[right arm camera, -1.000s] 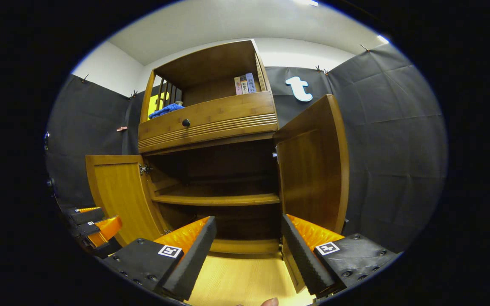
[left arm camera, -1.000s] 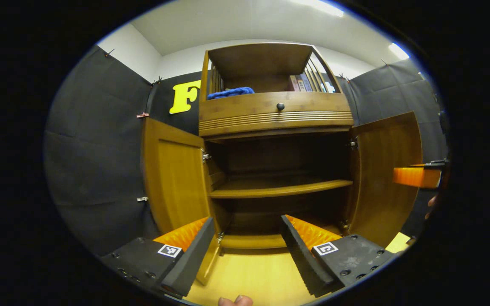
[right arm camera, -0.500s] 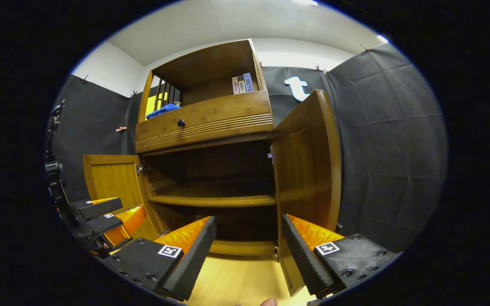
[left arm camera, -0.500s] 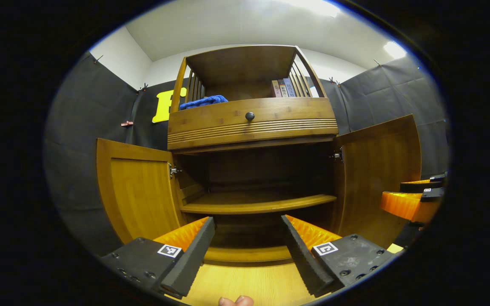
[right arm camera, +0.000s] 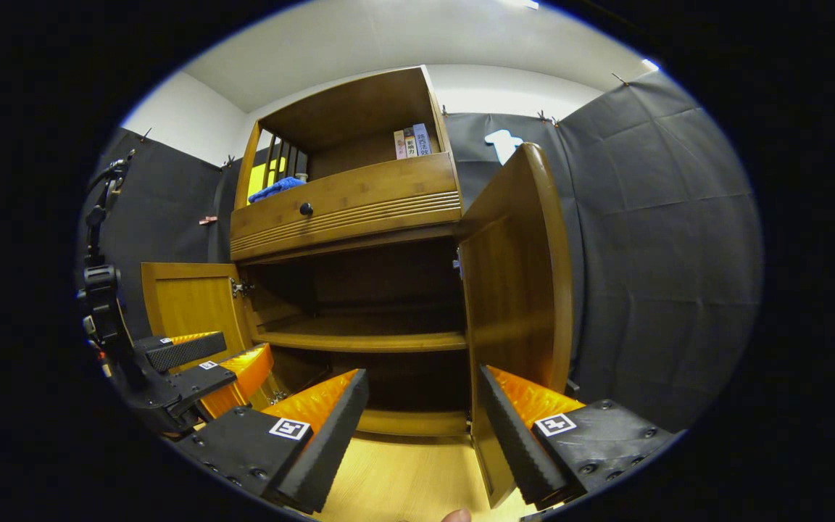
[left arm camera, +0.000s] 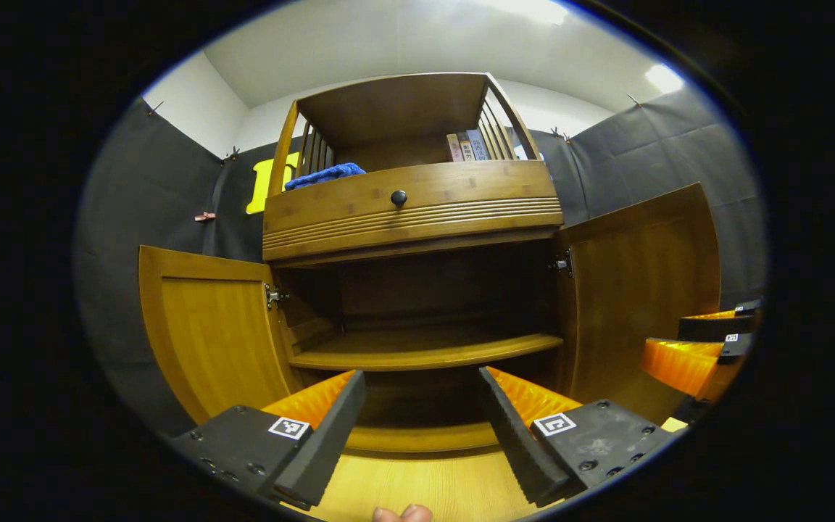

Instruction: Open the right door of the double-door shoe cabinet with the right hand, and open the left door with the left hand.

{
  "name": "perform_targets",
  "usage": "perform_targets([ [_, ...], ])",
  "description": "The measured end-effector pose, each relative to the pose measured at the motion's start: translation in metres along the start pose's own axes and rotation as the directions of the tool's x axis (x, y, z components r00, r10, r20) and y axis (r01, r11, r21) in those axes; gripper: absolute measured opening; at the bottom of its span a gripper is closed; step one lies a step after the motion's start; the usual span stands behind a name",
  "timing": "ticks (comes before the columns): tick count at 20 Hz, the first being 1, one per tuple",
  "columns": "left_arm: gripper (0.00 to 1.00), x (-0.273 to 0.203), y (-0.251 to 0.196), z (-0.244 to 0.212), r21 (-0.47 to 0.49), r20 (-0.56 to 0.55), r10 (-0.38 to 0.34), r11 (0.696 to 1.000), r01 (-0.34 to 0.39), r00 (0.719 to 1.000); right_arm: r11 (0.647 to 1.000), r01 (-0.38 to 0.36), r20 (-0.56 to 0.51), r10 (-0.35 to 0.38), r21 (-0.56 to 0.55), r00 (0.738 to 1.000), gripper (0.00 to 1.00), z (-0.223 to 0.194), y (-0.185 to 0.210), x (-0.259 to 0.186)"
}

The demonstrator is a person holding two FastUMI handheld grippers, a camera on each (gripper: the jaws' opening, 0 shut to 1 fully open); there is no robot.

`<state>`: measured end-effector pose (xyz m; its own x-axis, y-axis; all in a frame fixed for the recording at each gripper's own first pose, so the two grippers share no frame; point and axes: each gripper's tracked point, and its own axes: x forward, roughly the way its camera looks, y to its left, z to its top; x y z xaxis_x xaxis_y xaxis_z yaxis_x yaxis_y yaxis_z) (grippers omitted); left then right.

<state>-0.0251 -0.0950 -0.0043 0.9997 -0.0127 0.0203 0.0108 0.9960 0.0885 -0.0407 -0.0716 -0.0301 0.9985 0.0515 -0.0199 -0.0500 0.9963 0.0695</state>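
Ahead of both spread, empty grippers, left gripper (left arm camera: 417, 428) and right gripper (right arm camera: 421, 428), the left door (left arm camera: 214, 326) and right door (right arm camera: 519, 290) stand wide open, untouched.

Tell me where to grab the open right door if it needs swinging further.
Grip the right door by its free vertical edge, coming from the front. The panel stands edge-on to the right tongs, thin enough to fit between the open fingers; no handle shows.
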Motion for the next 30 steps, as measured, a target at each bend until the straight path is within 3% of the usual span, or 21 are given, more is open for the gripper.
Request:
perform_targets([
  [7, 1.0, -0.004, 0.005, 0.0, -0.012, 0.004, 0.011, 1.0, -0.011, 1.0, 1.0, -0.01, -0.002, 0.01, 0.002, 1.0, 0.98, -0.002, 0.005, -0.001],
  [9, 0.93, -0.006, 0.006, 0.0, -0.008, 0.007, 0.008, 1.0, -0.008, 1.0, 1.0, -0.014, 0.001, 0.014, -0.007, 1.0, 0.98, 0.0, 0.007, -0.003],
  [10, 1.0, -0.007, 0.006, 0.0, -0.005, 0.008, 0.007, 1.0, -0.007, 1.0, 1.0, -0.016, 0.003, 0.016, -0.011, 1.0, 1.0, 0.0, 0.008, -0.003],
  [11, 0.97, -0.009, 0.007, 0.001, -0.005, 0.008, 0.006, 1.0, -0.006, 1.0, 1.0, -0.019, 0.005, 0.019, -0.013, 1.0, 0.98, 0.0, 0.01, -0.005],
  [30, 1.0, -0.021, 0.014, 0.003, -0.007, 0.009, 0.01, 1.0, -0.01, 1.0, 0.999, -0.031, 0.02, 0.032, -0.036, 0.999, 0.98, 0.003, 0.021, -0.017],
])
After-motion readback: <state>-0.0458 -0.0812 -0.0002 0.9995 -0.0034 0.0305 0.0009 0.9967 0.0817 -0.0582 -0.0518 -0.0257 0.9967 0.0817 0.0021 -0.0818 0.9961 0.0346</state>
